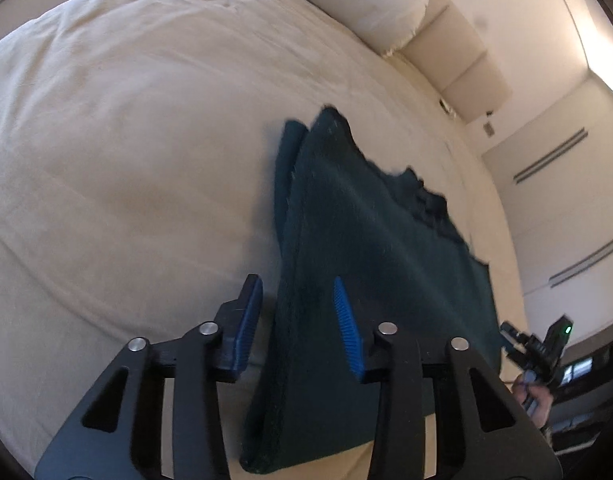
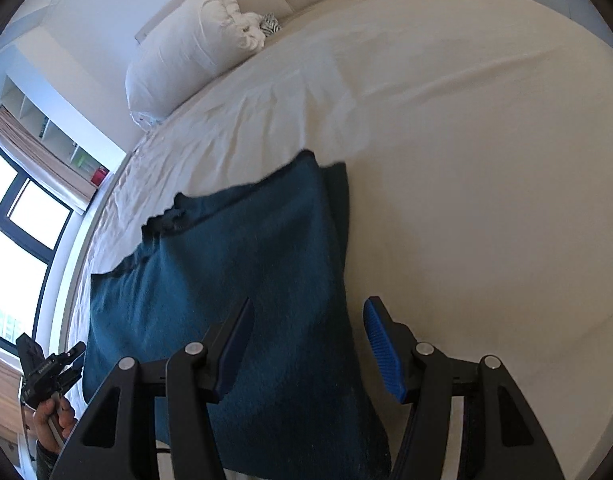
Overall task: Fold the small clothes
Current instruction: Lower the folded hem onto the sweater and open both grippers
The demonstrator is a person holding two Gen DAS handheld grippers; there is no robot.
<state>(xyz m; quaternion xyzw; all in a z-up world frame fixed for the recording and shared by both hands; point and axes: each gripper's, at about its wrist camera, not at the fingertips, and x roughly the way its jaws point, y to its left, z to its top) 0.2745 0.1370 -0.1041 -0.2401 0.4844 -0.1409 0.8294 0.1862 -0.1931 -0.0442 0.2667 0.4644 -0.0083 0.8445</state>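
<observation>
The dark teal cloth (image 2: 242, 280) is spread on the bed (image 2: 466, 160); above its near edge, both the left gripper (image 1: 298, 320) and right gripper (image 2: 306, 344) are held parted, gripping nothing.

a wide bed (image 2: 486, 184) in a cream sheet carries a dark teal garment (image 2: 242, 280) near – a white pillow (image 2: 178, 56) far.

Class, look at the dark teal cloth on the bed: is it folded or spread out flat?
Folded, at least once: the teal cloth shows a second layer's edge peeking out beside its top layer on the bed.
</observation>
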